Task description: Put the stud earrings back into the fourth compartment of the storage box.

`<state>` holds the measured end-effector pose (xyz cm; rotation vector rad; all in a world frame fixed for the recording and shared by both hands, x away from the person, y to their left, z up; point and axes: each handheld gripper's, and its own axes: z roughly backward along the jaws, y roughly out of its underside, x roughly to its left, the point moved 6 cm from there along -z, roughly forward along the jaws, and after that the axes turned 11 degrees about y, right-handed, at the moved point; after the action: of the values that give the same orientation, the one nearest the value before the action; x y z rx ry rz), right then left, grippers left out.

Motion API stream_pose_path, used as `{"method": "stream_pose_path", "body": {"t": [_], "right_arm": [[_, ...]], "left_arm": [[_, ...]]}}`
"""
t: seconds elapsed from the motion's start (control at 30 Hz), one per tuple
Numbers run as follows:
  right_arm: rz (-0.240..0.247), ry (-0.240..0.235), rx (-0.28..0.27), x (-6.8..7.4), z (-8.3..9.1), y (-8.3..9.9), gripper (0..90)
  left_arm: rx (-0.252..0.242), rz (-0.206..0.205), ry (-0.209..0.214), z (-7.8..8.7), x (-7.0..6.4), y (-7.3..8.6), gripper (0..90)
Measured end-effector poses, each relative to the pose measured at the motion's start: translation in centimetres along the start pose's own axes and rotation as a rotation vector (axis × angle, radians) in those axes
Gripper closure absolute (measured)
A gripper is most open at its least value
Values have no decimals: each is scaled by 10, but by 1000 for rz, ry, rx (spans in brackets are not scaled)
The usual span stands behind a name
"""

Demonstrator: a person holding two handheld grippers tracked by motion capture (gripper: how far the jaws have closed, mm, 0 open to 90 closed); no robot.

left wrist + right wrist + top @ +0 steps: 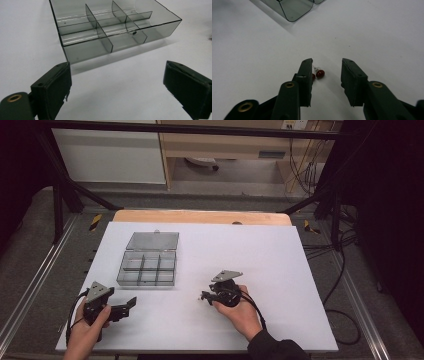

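Two small red bulbs (318, 73) seen in my right gripper view, a speck from above, lying on white table (280, 265), my right gripper (325, 72) partly open around them, touching nothing, left gripper (116, 82) wide apart, empty, facing compartment box (112, 27).

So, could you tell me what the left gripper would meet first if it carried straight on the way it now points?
Most likely the near wall of the clear compartment box, straight ahead of the open left gripper; bare white table lies between, though depth is uncertain.
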<state>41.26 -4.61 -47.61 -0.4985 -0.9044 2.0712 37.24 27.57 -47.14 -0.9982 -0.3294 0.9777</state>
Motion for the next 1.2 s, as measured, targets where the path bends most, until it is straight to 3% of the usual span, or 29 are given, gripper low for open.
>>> {"method": "stream_pose_path", "body": {"t": [0.03,0.27,0.7,0.93,1.2], "right_arm": [[14,-5,2,2,-4,-1,674],[42,-48,29,7,-16,-2,736],[64,-52,44,5,-26,0,799],[26,-64,8,2,-22,-4,802],[-35,-128,-47,9,-17,-20,803]], "left_arm": [[1,0,1,0,0,0,85],[2,0,3,-1,-1,1,86],[5,-1,7,-1,-1,1,87],[6,0,2,-1,0,1,87],[20,12,-13,0,3,4,88]]}}
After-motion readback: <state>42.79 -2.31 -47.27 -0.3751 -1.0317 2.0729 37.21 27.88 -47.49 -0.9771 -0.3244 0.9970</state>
